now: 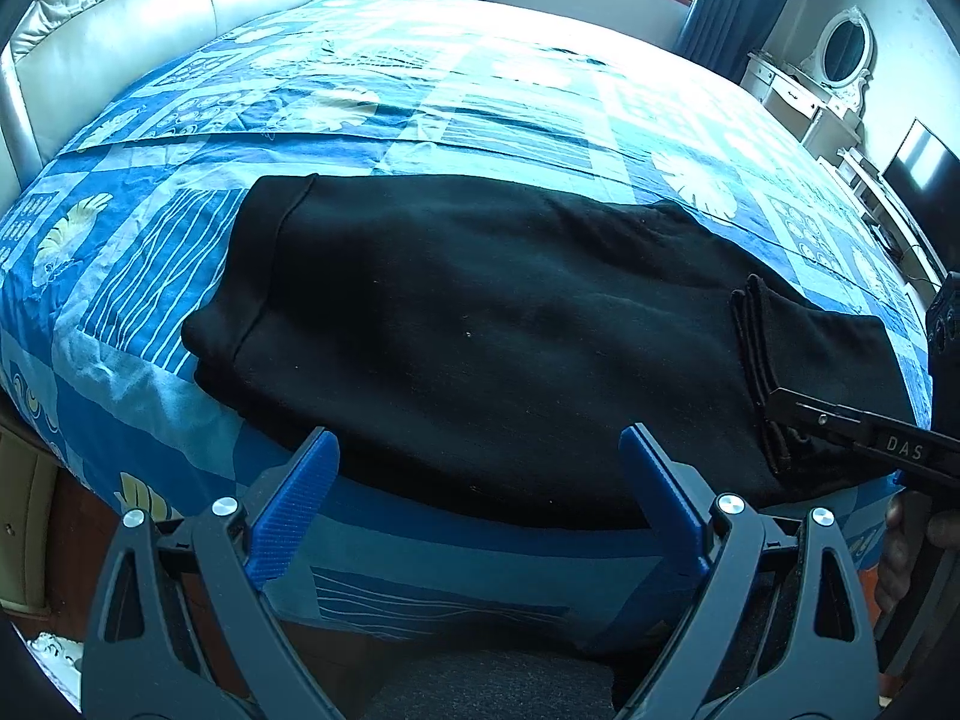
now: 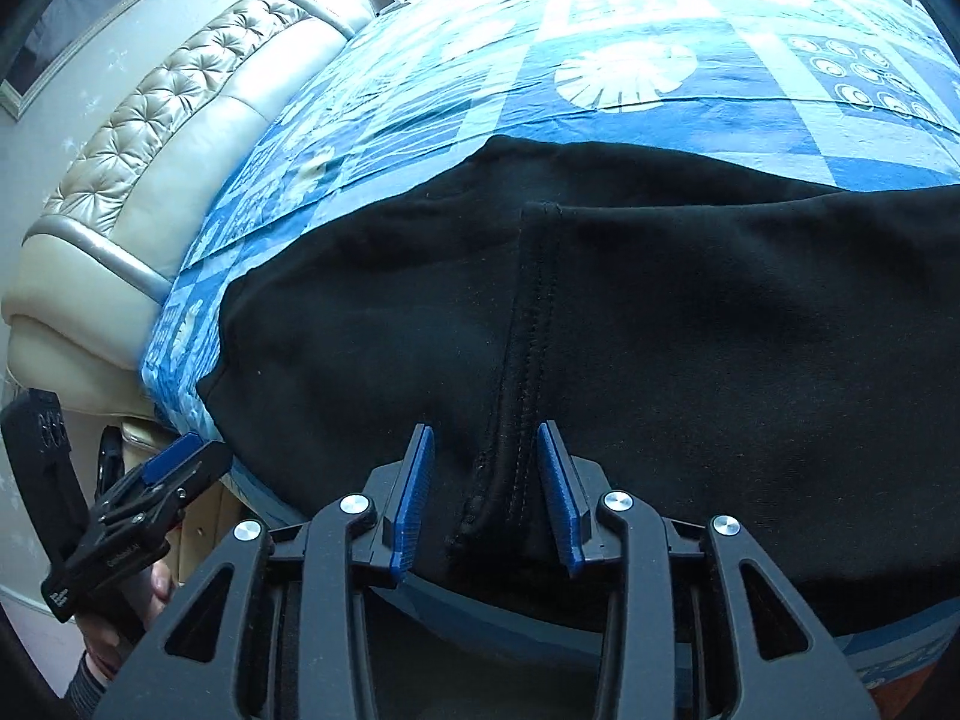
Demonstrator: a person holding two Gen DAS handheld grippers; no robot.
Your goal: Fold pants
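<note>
Black pants (image 1: pixel 492 324) lie folded lengthwise across the near edge of the bed; they also fill the right wrist view (image 2: pixel 660 330). The waistband end lies at the left in the left wrist view. A leg cuff (image 2: pixel 528 324) lies folded back over the pants. My left gripper (image 1: pixel 480 462) is open and empty at the pants' near edge. My right gripper (image 2: pixel 483 456) is partly open, its blue pads either side of the cuff's hem without clamping it. It shows at the right edge of the left wrist view (image 1: pixel 798 408); the left gripper shows at the lower left of the right wrist view (image 2: pixel 180 462).
The bed has a blue patterned sheet (image 1: pixel 420 96) and a padded beige headboard (image 1: pixel 150 6) on the left. A white dresser with an oval mirror (image 1: pixel 840 54) and a dark screen (image 1: pixel 924 174) stand to the right. Windows and curtains are at the far wall.
</note>
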